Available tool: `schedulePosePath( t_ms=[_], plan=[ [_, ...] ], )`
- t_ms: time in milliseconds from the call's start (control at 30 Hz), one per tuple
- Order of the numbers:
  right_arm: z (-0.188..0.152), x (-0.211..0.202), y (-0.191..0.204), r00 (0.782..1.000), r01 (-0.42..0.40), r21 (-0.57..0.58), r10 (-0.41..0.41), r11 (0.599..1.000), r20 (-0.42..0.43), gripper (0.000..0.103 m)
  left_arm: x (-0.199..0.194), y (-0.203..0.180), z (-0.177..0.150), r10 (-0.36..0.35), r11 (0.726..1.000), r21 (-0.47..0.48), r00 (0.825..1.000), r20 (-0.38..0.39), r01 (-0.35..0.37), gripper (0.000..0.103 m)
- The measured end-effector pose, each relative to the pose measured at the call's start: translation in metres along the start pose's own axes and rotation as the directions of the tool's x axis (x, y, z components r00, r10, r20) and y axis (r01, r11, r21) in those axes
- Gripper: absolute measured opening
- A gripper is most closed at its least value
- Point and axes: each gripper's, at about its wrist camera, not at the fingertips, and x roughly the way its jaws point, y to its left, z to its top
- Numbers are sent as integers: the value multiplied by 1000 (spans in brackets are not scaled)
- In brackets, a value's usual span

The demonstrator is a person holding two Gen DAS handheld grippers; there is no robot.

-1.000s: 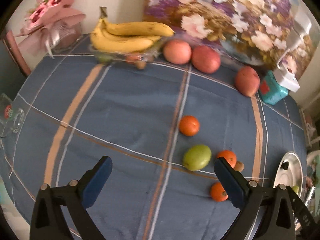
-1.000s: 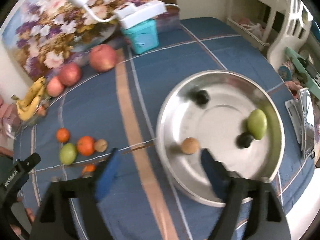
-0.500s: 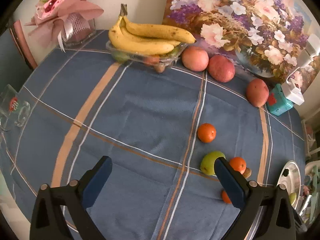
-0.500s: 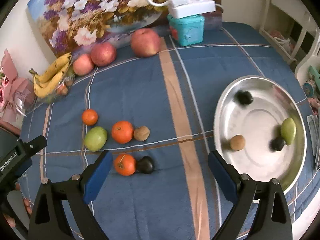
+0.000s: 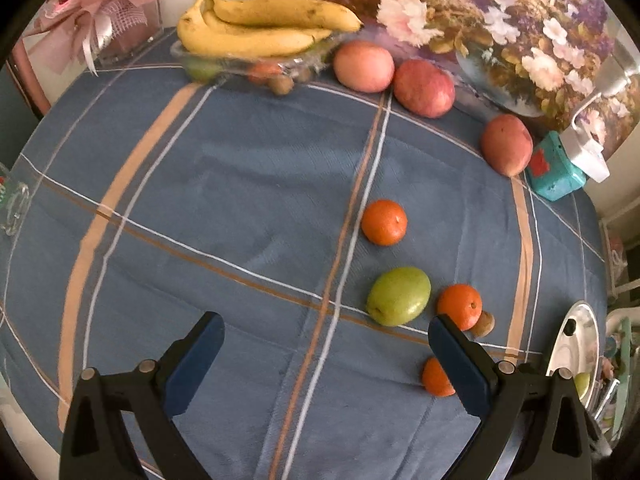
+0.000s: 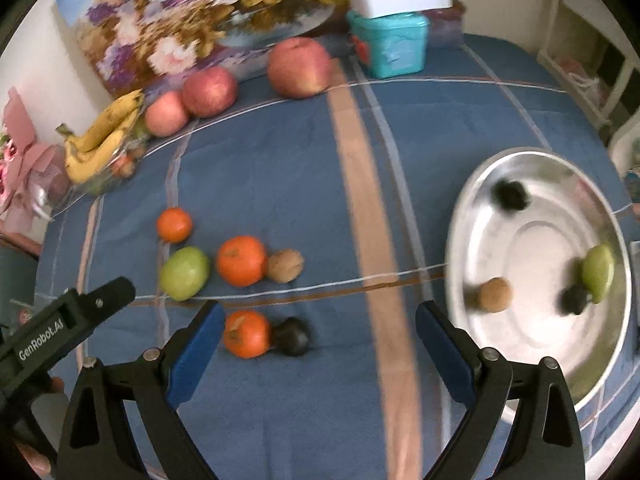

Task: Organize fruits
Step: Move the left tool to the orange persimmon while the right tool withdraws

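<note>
Loose fruit lies mid-table on the blue cloth: a green fruit, three oranges, a walnut and a dark round fruit. The steel bowl at the right holds a walnut, a green fruit and two dark fruits. My left gripper hangs open above the cloth, left of the green fruit. My right gripper is open and empty, the nearest orange beside its left finger.
Along the back stand bananas on a clear tray, three apples, a teal box with a white power strip, and a flower painting. A pink bouquet stands at the back left, a glass at the left edge.
The right gripper has swung left from over the steel bowl toward the loose fruit. The left gripper has shifted closer to the fruit cluster. Both stay open.
</note>
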Motion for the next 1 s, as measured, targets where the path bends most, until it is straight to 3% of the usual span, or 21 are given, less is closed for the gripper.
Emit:
schedulePosePath(
  t_ms=[200, 500, 667, 733, 1000],
  plan=[
    [1, 0, -29, 1000, 24, 66, -24, 998, -6, 96, 9, -26, -9, -13, 997, 78, 1000, -8, 13, 103],
    [-1, -2, -66, 999, 39, 166, -37, 985, -17, 96, 29, -68, -28, -65, 979, 187, 994, -91, 81, 99],
    [-2, 0, -67, 999, 35, 164, -31, 986, -27, 96, 33, -88, -37, -79, 966, 239, 991, -105, 103, 80],
    [-2, 0, -66, 999, 34, 159, -30, 987, -26, 96, 35, -92, -38, -84, 963, 247, 990, -110, 109, 68],
    [-2, -3, -65, 999, 29, 151, -25, 988, -25, 96, 36, -90, -34, -144, 967, 194, 982, -126, 166, 39]
  ],
)
